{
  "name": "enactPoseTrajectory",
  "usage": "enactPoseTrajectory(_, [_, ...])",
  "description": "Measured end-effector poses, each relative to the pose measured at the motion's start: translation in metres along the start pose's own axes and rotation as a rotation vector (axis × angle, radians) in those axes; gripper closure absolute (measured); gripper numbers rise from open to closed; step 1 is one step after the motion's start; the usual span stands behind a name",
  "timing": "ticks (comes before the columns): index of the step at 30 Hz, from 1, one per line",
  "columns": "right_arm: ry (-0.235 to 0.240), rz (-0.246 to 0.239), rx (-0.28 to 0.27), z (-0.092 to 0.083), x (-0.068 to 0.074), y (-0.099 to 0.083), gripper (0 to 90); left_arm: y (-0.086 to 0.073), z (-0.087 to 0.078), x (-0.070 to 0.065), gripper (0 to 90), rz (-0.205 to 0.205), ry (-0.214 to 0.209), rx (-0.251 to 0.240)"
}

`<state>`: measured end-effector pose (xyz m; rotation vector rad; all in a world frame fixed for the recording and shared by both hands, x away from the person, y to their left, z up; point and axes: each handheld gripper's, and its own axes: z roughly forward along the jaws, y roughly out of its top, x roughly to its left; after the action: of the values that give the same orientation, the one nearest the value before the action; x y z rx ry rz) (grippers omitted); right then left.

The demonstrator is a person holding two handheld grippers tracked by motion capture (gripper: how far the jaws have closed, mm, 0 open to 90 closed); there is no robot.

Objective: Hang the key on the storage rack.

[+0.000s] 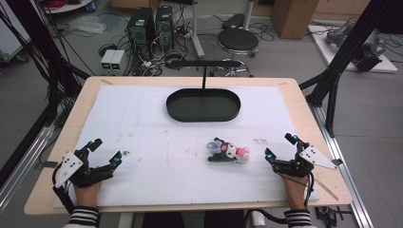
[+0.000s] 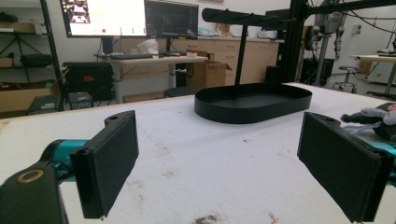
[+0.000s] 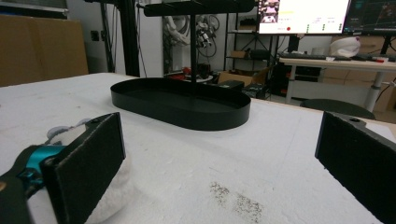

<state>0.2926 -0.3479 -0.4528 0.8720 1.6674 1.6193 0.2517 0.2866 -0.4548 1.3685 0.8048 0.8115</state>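
A small plush toy [image 1: 227, 151], black, grey, white and pink, lies on the white mat right of centre. My right gripper [image 1: 280, 148] rests on the mat just right of the toy, jaws wide apart and empty; in the right gripper view the toy's white part [image 3: 70, 135] peeks from behind the left jaw. My left gripper [image 1: 106, 153] sits near the front left of the mat, also open with nothing between its jaws. In the left gripper view the plush toy [image 2: 373, 119] lies at the far right. A black oval tray [image 1: 203, 105] with an upright post stands at the back centre.
The white mat [image 1: 142, 123] covers a wooden table [image 1: 304, 104]. Dark smudges mark the mat [image 3: 236, 198] ahead of the right gripper. Black frame legs stand at both sides of the table; a stool and computers sit on the floor beyond.
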Motion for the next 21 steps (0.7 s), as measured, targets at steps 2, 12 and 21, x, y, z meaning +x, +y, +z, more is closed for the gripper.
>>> enactPoseTrajectory(2, [0.002,0.006,0.000,-0.0002,-0.0007,0.0000,0.5,0.0000,0.0003,0.0002,13.0,-0.003,0.001,-0.001])
enactPoseTrajectory(12, [-0.002,0.004,0.003,-0.0004,-0.0004,0.0001,0.5,0.0001,0.0006,0.0004,13.0,-0.006,0.002,0.001])
enactPoseTrajectory(21, [-0.004,0.013,0.004,-0.0008,-0.0004,0.0002,0.5,0.0001,0.0004,0.0008,13.0,-0.007,0.001,0.003])
